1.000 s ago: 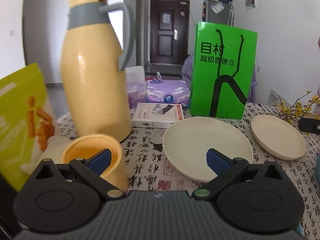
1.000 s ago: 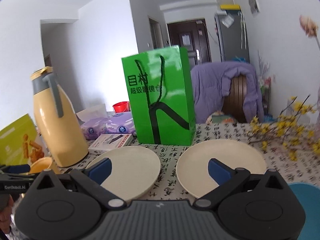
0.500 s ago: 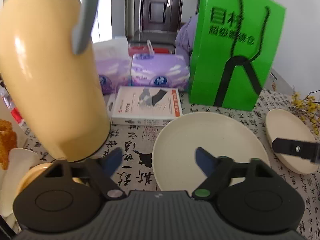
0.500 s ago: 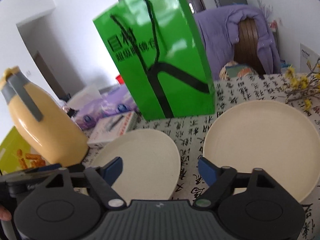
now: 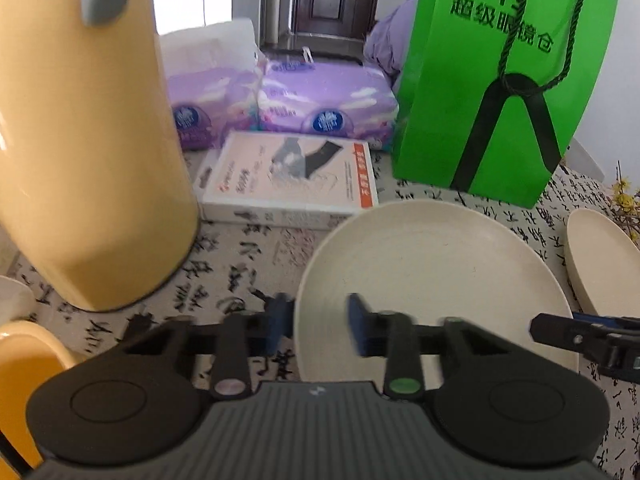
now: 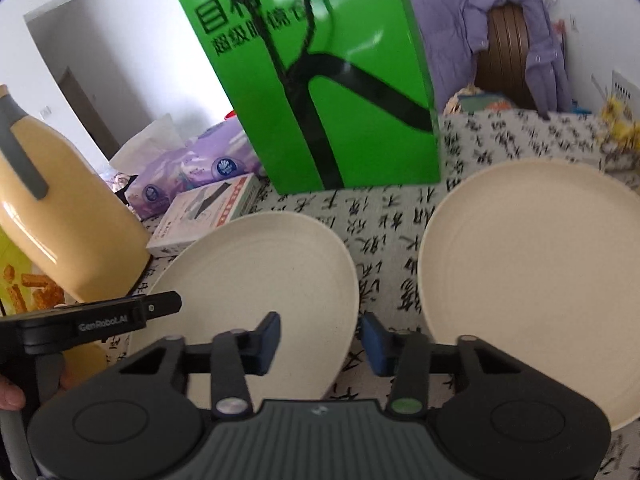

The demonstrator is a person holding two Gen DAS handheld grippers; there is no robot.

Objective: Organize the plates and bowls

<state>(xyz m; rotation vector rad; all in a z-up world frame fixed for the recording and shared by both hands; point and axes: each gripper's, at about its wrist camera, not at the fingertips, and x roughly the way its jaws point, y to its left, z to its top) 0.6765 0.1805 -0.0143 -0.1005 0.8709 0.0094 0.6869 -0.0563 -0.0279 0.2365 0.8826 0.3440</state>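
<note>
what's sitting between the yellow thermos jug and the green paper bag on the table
In the left wrist view, a flat white box lies between the jug and the bag, with purple tissue packs behind it.

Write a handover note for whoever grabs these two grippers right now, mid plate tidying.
Left gripper: fingers closing across the left rim of the left plate, not clamped yet.
Right gripper: fingers closing across that same plate's right rim, not clamped yet.
Right plate: flat on the tablecloth, apart from the left plate, untouched.
Done: nothing stacked.
Left: finish both grips, lift the left plate, probably set it on the right plate.
</note>
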